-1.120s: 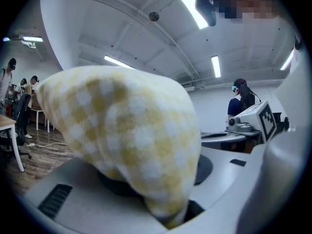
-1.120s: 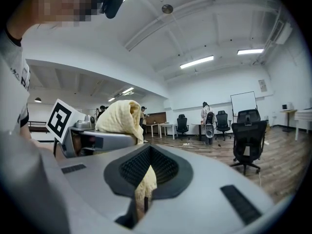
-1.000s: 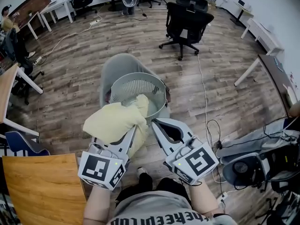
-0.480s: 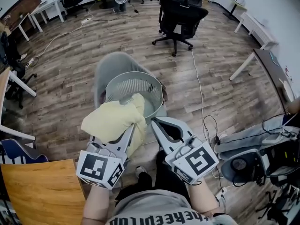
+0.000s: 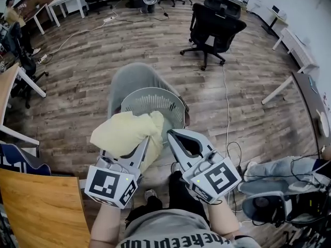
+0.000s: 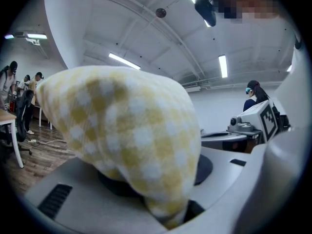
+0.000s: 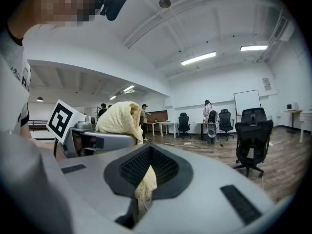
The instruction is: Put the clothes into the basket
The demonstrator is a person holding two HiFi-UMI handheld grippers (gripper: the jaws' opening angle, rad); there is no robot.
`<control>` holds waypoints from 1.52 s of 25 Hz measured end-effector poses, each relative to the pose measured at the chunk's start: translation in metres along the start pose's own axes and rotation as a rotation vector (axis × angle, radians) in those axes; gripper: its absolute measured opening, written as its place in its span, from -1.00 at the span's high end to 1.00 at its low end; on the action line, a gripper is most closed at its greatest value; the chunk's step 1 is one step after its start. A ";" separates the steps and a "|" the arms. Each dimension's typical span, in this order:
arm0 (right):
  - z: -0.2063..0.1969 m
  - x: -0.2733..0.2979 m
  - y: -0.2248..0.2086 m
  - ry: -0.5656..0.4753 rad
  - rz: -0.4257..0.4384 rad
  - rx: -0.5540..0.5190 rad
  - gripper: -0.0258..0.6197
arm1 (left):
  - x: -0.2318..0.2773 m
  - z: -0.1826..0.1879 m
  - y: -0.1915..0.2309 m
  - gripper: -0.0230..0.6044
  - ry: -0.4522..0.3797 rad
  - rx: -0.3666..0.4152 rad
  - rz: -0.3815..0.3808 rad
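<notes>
A pale yellow checked cloth [image 5: 126, 132] is bunched up over my left gripper [image 5: 144, 148], which is shut on it. In the left gripper view the cloth [image 6: 122, 140] fills the space between the jaws. My right gripper [image 5: 173, 137] is beside it, shut on a thin corner of the same cloth [image 7: 145, 183]. The round grey slatted basket [image 5: 176, 101] stands just beyond both grippers on a grey chair seat [image 5: 135, 75]. One fold of the cloth hangs over the basket's near rim. The bundle hides the left fingertips in the head view.
A black office chair [image 5: 214, 25] stands further back. Cables [image 5: 226, 112] trail over the wooden floor at right. A wooden tabletop [image 5: 36, 205] is at lower left, a white desk leg [image 5: 276, 89] at right, and grey equipment [image 5: 269, 205] at lower right.
The room has shifted in the view and the basket sits slightly nearer the grippers. Both grippers keep the same hold on the cloth.
</notes>
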State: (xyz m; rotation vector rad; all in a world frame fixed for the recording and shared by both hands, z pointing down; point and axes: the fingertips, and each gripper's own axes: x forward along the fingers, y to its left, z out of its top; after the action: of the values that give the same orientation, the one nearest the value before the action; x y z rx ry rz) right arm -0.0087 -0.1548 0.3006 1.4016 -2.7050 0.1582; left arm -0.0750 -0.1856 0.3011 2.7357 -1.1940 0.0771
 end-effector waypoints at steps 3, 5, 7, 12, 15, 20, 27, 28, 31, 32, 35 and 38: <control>0.000 0.012 -0.014 0.009 0.044 -0.002 0.89 | 0.015 0.001 0.007 0.34 -0.003 -0.016 0.040; 0.001 0.023 -0.023 0.015 0.072 -0.005 0.89 | 0.024 0.000 0.013 0.34 -0.002 -0.023 0.062; 0.001 0.032 -0.030 0.023 0.104 -0.009 0.89 | 0.031 -0.002 0.018 0.34 0.001 -0.030 0.091; 0.002 0.049 -0.048 0.040 0.180 -0.016 0.89 | 0.047 -0.004 0.028 0.34 -0.003 -0.053 0.167; 0.001 0.057 -0.057 0.049 0.222 -0.018 0.89 | 0.056 -0.007 0.034 0.34 -0.004 -0.063 0.214; -0.005 0.068 -0.070 0.060 0.294 -0.014 0.89 | 0.068 -0.017 0.041 0.34 0.004 -0.093 0.290; -0.020 0.078 -0.086 0.089 0.362 0.007 0.89 | 0.085 -0.036 0.048 0.34 0.023 -0.109 0.376; -0.023 0.079 -0.089 0.094 0.370 0.011 0.89 | 0.088 -0.039 0.049 0.34 0.024 -0.115 0.387; -0.031 0.083 -0.095 0.110 0.391 0.019 0.89 | 0.096 -0.049 0.053 0.34 0.030 -0.131 0.411; -0.034 0.084 -0.096 0.115 0.397 0.021 0.89 | 0.097 -0.053 0.055 0.34 0.033 -0.139 0.417; -0.044 0.089 -0.102 0.132 0.406 0.031 0.89 | 0.102 -0.066 0.060 0.34 0.043 -0.169 0.433; -0.055 0.094 -0.111 0.149 0.411 0.046 0.89 | 0.110 -0.079 0.064 0.34 0.063 -0.187 0.450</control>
State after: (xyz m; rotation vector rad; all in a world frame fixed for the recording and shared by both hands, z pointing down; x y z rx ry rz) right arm 0.0302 -0.2872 0.3724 0.7873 -2.8374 0.3395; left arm -0.0461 -0.2956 0.3987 2.2462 -1.6793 0.0963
